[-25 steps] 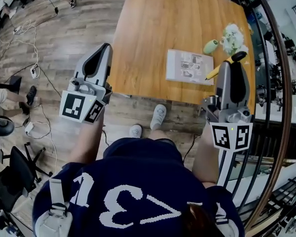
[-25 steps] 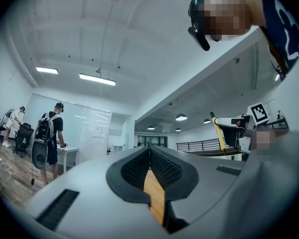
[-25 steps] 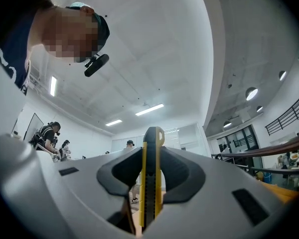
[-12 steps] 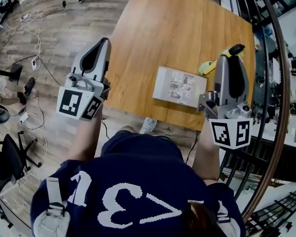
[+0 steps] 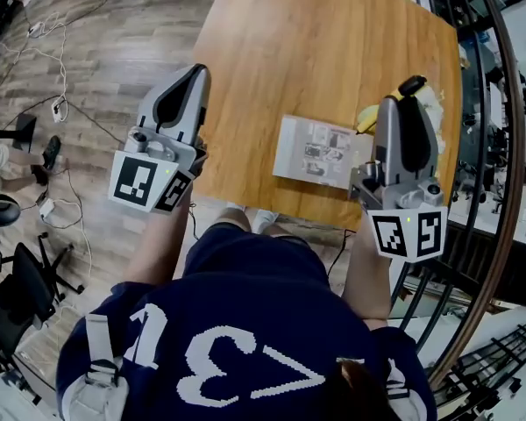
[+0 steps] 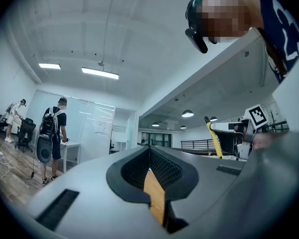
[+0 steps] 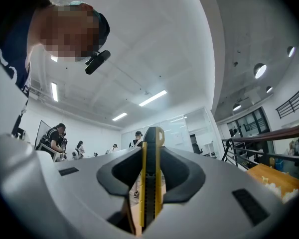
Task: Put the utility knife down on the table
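— What's the room like where you stand?
— Plank wood floor [image 5: 114, 51] below me, cables [image 5: 60, 103] trailing across it, a black office chair [image 5: 22, 298] off to my left. The wooden desk [image 5: 324, 42] lies ahead, with a dark railing [image 5: 425, 310] along its right side.
— And overhead?
— White ceiling [image 6: 114, 29] with long strip lights [image 6: 99, 73], and glass partitions [image 6: 87, 128] at the far end.

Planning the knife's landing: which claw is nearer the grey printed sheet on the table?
Right. The right claw, shut on the yellow-and-black utility knife, hovers right of the grey printed sheet; the left claw hangs left of the wooden table, farther.
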### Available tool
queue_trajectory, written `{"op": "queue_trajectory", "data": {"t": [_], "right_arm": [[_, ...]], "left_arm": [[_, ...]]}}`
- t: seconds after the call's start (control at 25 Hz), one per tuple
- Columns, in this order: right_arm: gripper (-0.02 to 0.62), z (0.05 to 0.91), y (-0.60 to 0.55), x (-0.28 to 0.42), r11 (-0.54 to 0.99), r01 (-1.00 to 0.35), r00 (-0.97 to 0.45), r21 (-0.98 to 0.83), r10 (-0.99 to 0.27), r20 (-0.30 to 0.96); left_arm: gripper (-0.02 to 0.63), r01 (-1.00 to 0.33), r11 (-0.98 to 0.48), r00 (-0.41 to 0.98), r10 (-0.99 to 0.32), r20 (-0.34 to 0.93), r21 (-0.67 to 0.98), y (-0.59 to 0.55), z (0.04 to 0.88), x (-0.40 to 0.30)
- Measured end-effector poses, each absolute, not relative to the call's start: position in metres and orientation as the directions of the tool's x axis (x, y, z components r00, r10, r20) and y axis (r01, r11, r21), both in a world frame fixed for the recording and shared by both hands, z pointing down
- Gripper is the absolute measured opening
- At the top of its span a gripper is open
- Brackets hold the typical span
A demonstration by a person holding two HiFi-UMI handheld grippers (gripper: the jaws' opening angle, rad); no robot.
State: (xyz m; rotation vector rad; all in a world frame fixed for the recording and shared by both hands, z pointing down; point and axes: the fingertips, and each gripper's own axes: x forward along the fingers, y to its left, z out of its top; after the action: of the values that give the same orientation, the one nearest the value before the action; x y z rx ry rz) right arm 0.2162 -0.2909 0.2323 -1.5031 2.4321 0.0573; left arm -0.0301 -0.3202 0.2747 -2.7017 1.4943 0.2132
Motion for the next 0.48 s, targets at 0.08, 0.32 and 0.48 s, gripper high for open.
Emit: {"op": "queue_trajectory", "data": {"t": [0.08,0.32,0.48], "right_arm": [[0.124,0.246,-0.298,0.209,0.448,-0.885,-0.418,-0.128,-0.884,-0.208],[0.124,0.329,-0.326,0.188,0.417,-0.891,-0.420,-0.180,-0.907,-0.021],[0.124,0.411,-0.334,0.183,0.364,-0.908,-0.399,-0.209,-0.903,0.158]], "left_arm": [[0.017,-0.831,-0.555,0.546,-0.827,-0.132,0.039,-0.328,0.282,-0.028],[0.018,-0.781,-0.616,0.608,-0.788,-0.100,0.100,-0.353,0.325,-0.024],[0.017,-0.751,-0.643,0.641,-0.765,-0.069,0.153,-0.361,0.357,-0.023]]}}
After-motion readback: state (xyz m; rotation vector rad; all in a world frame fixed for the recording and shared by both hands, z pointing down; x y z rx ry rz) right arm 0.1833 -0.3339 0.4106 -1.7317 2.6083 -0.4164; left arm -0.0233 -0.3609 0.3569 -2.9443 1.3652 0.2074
